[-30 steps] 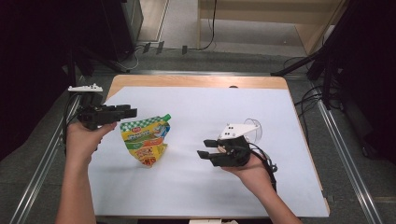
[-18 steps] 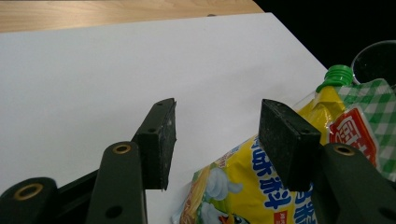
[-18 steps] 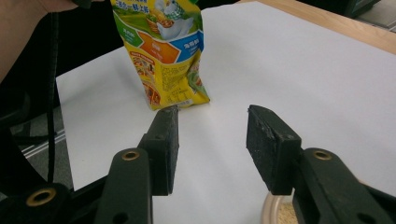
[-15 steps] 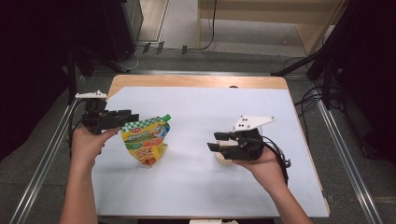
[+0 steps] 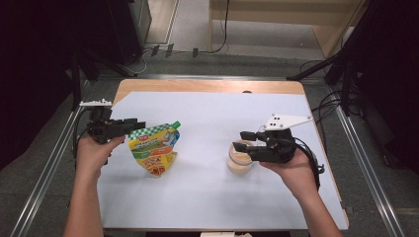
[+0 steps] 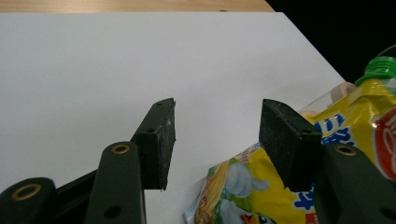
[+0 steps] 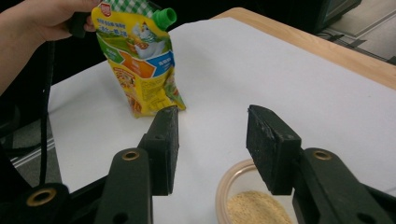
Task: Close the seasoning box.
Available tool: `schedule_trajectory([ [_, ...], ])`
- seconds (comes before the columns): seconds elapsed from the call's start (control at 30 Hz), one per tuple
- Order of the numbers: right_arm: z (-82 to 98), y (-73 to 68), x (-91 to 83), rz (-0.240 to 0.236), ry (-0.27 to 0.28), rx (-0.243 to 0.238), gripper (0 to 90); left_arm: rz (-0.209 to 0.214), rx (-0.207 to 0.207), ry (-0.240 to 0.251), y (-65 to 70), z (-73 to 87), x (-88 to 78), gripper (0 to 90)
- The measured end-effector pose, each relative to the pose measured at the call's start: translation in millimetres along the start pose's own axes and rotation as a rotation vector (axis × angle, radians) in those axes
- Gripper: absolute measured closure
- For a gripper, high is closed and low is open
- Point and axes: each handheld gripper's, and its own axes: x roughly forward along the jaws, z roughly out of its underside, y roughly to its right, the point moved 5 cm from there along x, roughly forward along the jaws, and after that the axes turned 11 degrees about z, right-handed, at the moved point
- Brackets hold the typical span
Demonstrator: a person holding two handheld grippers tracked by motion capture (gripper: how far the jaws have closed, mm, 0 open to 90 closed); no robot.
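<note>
Yellow stand-up pouch (image 5: 154, 149) with its green screw cap on stands at the counter's (image 5: 207, 113) left, unpoured; the left gripper (image 5: 129, 124), fingers spread, sits beside its top. Clear cup of tan powder (image 5: 240, 159) waits below the right gripper (image 5: 248, 143), fingers apart, empty.

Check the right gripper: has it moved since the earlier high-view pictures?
Yes. The right gripper has shifted toward the table's right edge and lifted off the clear cup, which now stands upright beside its jaws.
</note>
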Motion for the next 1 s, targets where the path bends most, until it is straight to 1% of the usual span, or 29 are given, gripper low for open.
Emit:
schedule_trajectory([
  [0.1,-1.7,6.5,-6.2,0.016,0.009,0.008,55.2,0.003,-0.007,0.004,-3.1,2.1,-0.2,46.7],
  [0.2,-2.4,12.8,-11.5,0.034,0.010,0.010,55.3,-0.007,-0.004,0.000,-6.2,4.7,0.0,46.8],
  [0.27,-2.5,18.2,-15.6,0.048,0.010,0.013,55.5,-0.018,-0.009,-0.010,-9.2,7.1,0.8,46.8],
  [0.33,-2.5,22.6,-18.5,0.055,0.014,0.020,55.7,-0.017,-0.013,-0.014,-10.7,8.7,1.8,46.9],
  [0.4,-2.0,28.4,-22.2,0.065,0.017,0.031,56.1,-0.023,-0.009,-0.031,-12.2,10.2,3.5,47.1],
  [0.53,-0.8,40.3,-29.1,0.093,0.022,0.050,56.6,-0.021,-0.002,-0.039,-12.8,11.6,5.9,47.2],
  [0.7,0.3,54.2,-38.6,0.136,0.029,0.065,57.1,-0.013,-0.009,-0.040,-13.8,13.1,8.5,46.9],
  [0.77,1.3,59.3,-41.8,0.147,0.033,0.080,57.8,-0.012,-0.009,-0.049,-14.3,14.0,9.4,46.8],
  [1.0,5.6,78.8,-53.6,0.191,0.053,0.123,64.2,-0.010,-0.007,-0.053,-13.4,14.4,11.0,46.8],
])
